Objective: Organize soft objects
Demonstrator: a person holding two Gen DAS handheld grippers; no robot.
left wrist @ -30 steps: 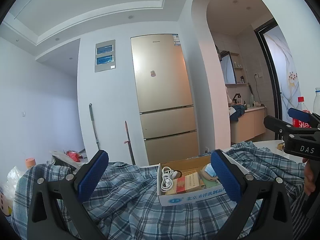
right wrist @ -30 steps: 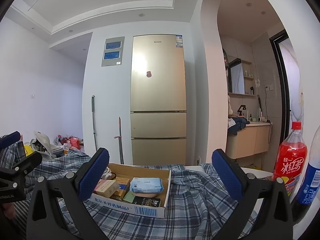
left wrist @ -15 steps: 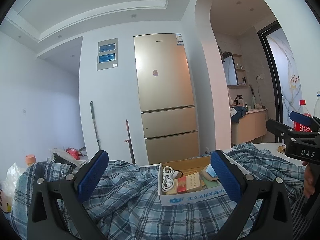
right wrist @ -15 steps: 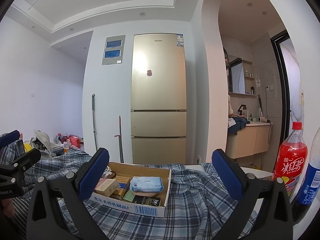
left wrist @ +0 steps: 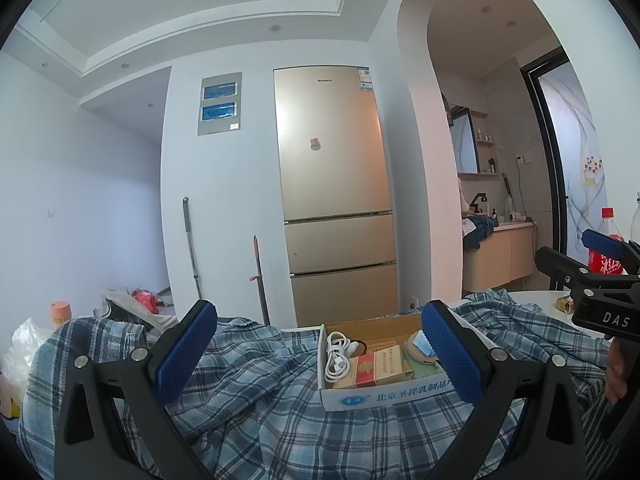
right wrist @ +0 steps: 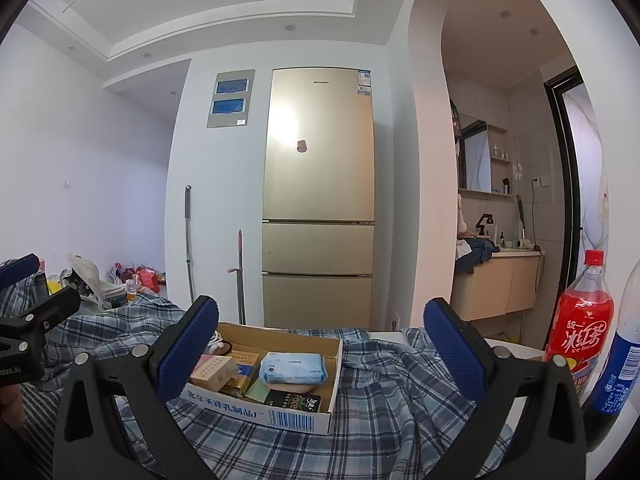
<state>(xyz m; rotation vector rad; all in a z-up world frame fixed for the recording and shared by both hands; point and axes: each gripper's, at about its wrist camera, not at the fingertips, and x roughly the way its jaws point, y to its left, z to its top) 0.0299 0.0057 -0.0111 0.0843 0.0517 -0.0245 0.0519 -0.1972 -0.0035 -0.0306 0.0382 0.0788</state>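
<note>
Your left hand-held gripper (left wrist: 320, 354) stands released, its blue-padded jaws spread wide above the blue plaid shirt (left wrist: 256, 400), grasping nothing. Your right hand-held gripper (right wrist: 322, 350) is likewise released, jaws wide apart and empty over the same shirt (right wrist: 400, 392). The shirt, the soft object of the task, lies rumpled and spread across the white counter (left wrist: 536, 298), covering most of it; only a bare strip of the counter shows at the far right.

A shallow cardboard box (left wrist: 384, 394) rests on top of the shirt, framed between the jaws in both views. In the left wrist view it holds a coiled white cable (left wrist: 336, 356), a red-and-yellow packet (left wrist: 380, 366) and a blue face mask (left wrist: 424, 346). In the right wrist view the box (right wrist: 256, 410) shows a light-blue tissue pack (right wrist: 294, 368) among small cartons.

A red iced-tea bottle (right wrist: 582, 320) stands upright at the right edge of the counter, just beside a blue-labelled bottle (right wrist: 620, 372).

Beyond the counter a gold refrigerator (right wrist: 318, 196) stands against the white wall, with a mop handle (right wrist: 188, 240) leaning to its left.
</note>
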